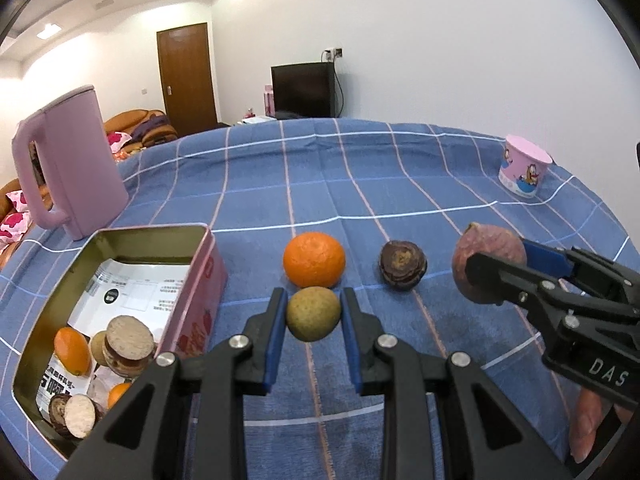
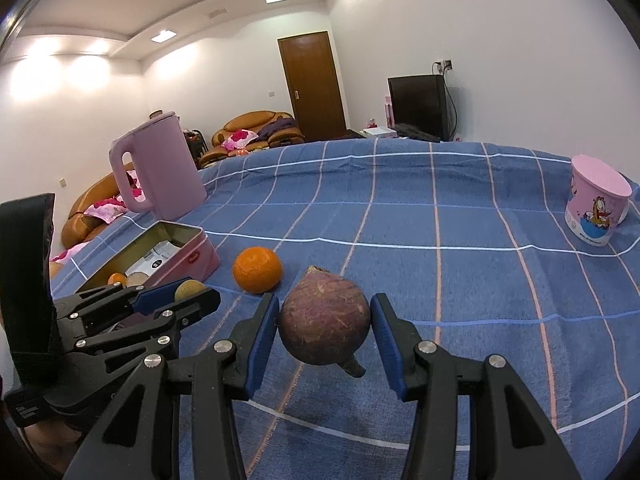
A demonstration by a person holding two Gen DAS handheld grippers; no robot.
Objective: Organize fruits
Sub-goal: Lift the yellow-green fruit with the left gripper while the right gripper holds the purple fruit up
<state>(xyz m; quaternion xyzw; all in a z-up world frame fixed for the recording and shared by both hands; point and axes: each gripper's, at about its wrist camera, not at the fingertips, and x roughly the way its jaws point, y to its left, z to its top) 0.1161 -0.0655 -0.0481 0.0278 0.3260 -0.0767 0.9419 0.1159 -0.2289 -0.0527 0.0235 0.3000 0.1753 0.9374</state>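
Note:
My left gripper (image 1: 313, 312) is shut on a small tan-green round fruit (image 1: 313, 314), held just in front of an orange tangerine (image 1: 314, 259). A dark brown scaly fruit (image 1: 402, 265) lies on the cloth to its right. My right gripper (image 2: 325, 322) is shut on a large purple-brown round fruit (image 2: 324, 318); it also shows in the left wrist view (image 1: 486, 258). A pink tin box (image 1: 120, 300) at the left holds several fruits and slices on a paper sheet. The box (image 2: 192, 256) and the tangerine (image 2: 257, 269) also show in the right wrist view.
A pink kettle (image 1: 68, 168) stands behind the box. A pink cartoon cup (image 1: 522, 172) stands upside down at the far right. A blue checked cloth (image 1: 360, 184) covers the table. A black monitor (image 1: 304, 90) and sofa lie beyond the far edge.

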